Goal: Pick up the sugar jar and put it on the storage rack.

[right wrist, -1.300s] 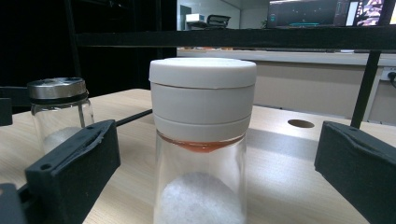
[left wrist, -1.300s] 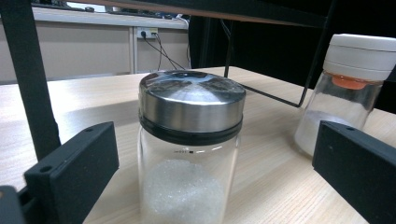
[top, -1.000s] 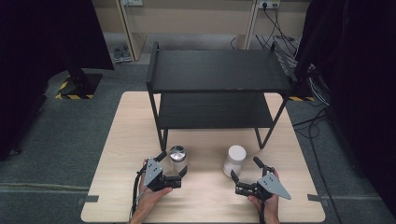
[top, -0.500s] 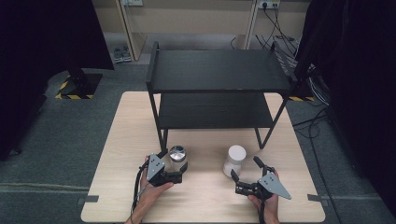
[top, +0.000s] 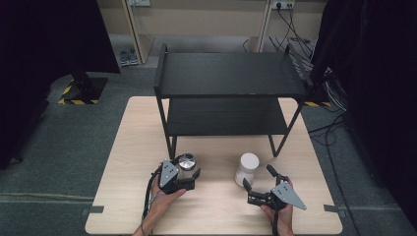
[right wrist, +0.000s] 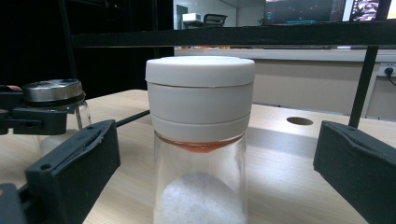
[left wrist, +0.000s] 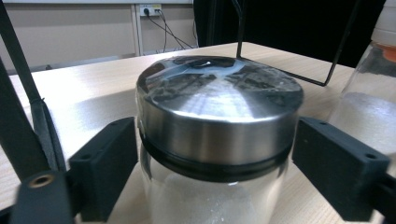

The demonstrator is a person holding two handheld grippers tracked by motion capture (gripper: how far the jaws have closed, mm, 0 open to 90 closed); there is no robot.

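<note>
The table carries a black shelf in the upper middle of the high view, with two jars below it. I have the steel-lidded jar at lower centre-left standing upright between my left gripper's jaws, which sit close on either side just under the lid; I cannot tell if they touch. The white-lidded jar at lower centre-right stands straight ahead of my right gripper, jaws wide and clear of it
</note>
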